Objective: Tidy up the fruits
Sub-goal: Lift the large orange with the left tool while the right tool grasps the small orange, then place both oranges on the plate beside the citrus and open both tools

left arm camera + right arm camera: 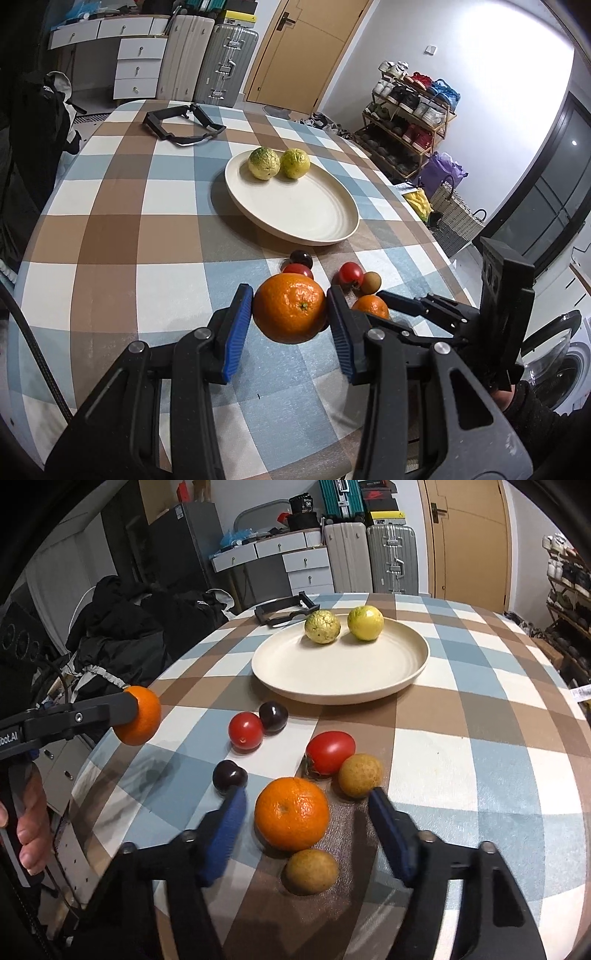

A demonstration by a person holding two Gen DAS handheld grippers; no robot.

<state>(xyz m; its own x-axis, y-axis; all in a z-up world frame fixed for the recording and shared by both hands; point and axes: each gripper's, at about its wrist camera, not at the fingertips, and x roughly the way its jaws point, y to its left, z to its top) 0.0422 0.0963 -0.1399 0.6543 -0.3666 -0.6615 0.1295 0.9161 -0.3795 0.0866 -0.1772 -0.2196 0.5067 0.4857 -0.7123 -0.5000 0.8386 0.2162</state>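
Two grippers: one per hand, both over the checked worktop (461, 760).
Left gripper (290, 317): jaws pinching a large orange (290, 312) between the blue pads (233, 332), one pad on each side of the fruit; from the right wrist view the orange is lifted clear of the cloth near the worktop's left edge.
Right gripper (306, 812): jaws spread wide, touching nothing that can be made out; a second orange (291, 812) lies on the cloth between the two fingers, apart from both.
Plate (332, 686): cream, round, further back on the worktop, holding two yellow-green citrus fruits (322, 626) side by side near its far rim.
Loose fruit on the cloth: two red tomatoes (330, 751), two dark cherries (273, 716) and two small brown longan-like fruits (360, 775), all between the plate and the right gripper.
Nearest the right jaws: one cherry just beside the left finger, one brown fruit just beside the right finger.
Far end: a black folding frame (183, 123) beyond the plate.
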